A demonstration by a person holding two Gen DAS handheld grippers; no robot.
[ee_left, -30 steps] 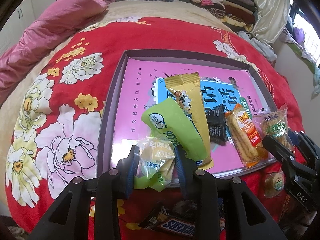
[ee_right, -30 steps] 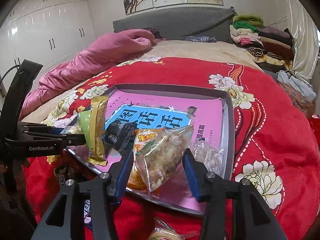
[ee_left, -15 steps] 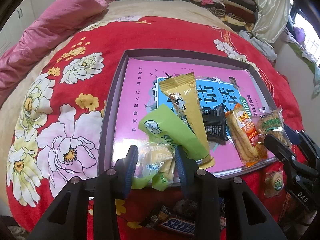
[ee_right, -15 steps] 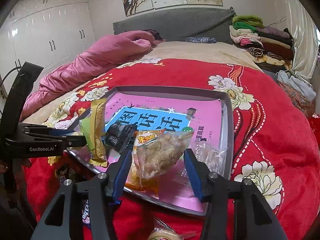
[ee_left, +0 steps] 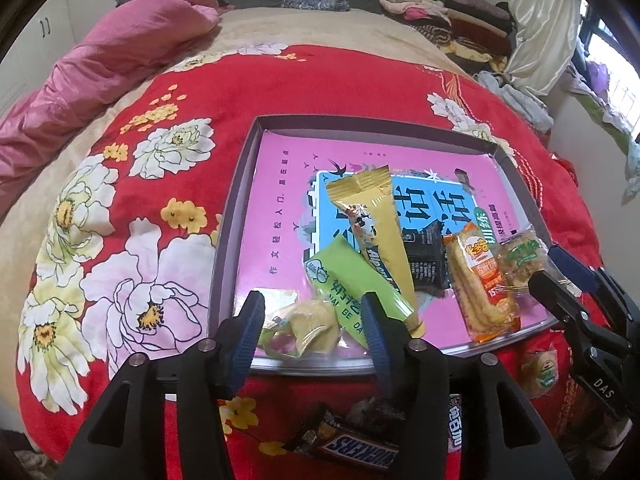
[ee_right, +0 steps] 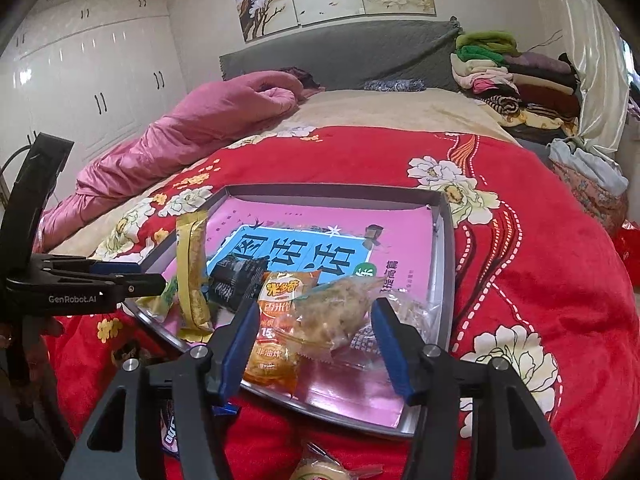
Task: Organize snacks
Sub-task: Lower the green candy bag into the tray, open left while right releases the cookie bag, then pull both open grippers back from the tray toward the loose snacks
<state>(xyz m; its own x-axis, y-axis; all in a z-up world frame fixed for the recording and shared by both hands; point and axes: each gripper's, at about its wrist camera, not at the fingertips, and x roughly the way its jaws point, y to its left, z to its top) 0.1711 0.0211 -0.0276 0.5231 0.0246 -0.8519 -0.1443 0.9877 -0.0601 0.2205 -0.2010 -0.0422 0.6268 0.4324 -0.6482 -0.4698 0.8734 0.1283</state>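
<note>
My left hand-held gripper (ee_left: 312, 316) stands released, jaws wide on either side of a yellow wrapped cake (ee_left: 308, 322) lying at the near edge of the grey tray (ee_left: 240, 200). My right hand-held gripper (ee_right: 314, 324) is likewise spread, a clear-wrapped rice cracker (ee_right: 336, 316) resting in the tray between its blue pads (ee_right: 390, 340), beside the orange packet (ee_right: 280, 320)

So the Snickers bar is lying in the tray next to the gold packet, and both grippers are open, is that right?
Not quite. The Snickers bar is not in the tray; it lies on the red blanket in front of it, as the left wrist view shows. The gold packet is in the tray, and the left gripper and right gripper are open.
</note>
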